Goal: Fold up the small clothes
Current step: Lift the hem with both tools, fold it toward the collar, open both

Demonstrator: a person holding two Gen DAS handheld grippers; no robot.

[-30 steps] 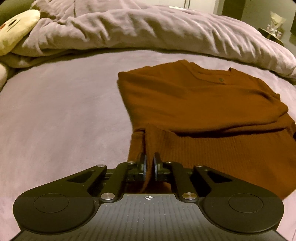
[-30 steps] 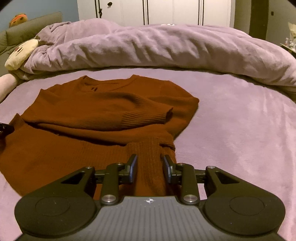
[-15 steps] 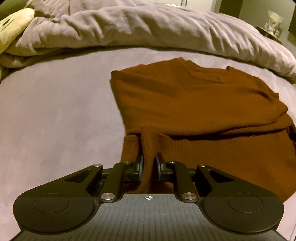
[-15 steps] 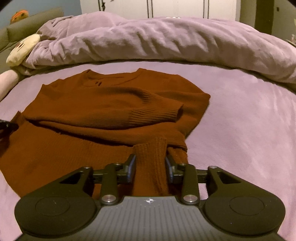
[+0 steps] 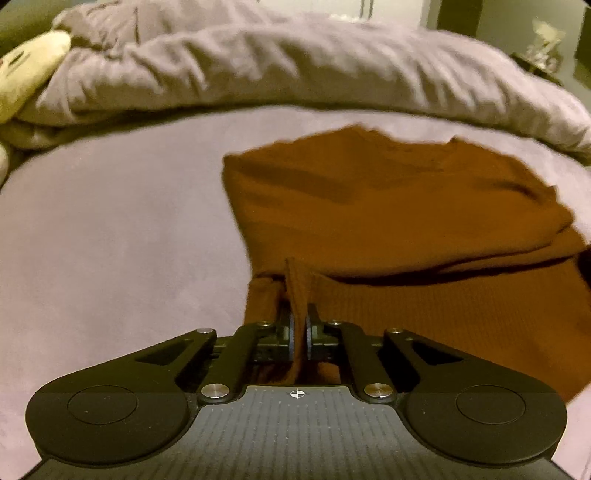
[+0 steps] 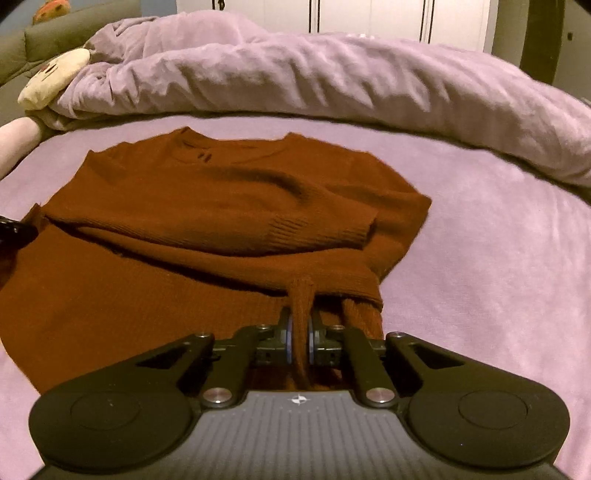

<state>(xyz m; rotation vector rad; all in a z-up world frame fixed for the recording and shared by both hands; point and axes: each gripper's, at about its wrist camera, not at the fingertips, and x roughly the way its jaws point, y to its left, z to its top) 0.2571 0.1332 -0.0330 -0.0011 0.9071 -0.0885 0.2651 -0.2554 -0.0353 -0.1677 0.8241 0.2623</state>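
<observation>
Left wrist view: plush toy (image 5: 26, 70) at the far left, against the bunched lilac duvet (image 5: 295, 66) that runs across the back of the bed. The rust-brown knit sweater (image 5: 388, 206) lies flat on the lilac bedsheet (image 5: 110, 240), collar toward the duvet, sleeves folded across its chest.

My left gripper (image 5: 300, 325) is at the sweater's near left hem corner. Jaws pinched fully together on a raised ridge of the ribbed hem, which stands up between the pads.

My right gripper (image 6: 300, 326) is at the near right hem corner, just beside the folded sleeve cuff (image 6: 332, 230). Jaws likewise clamped tight on a pulled-up pleat of the hem.

Hem between the two grips lies on the sheet. White wardrobe doors (image 6: 369, 16) behind the duvet.
</observation>
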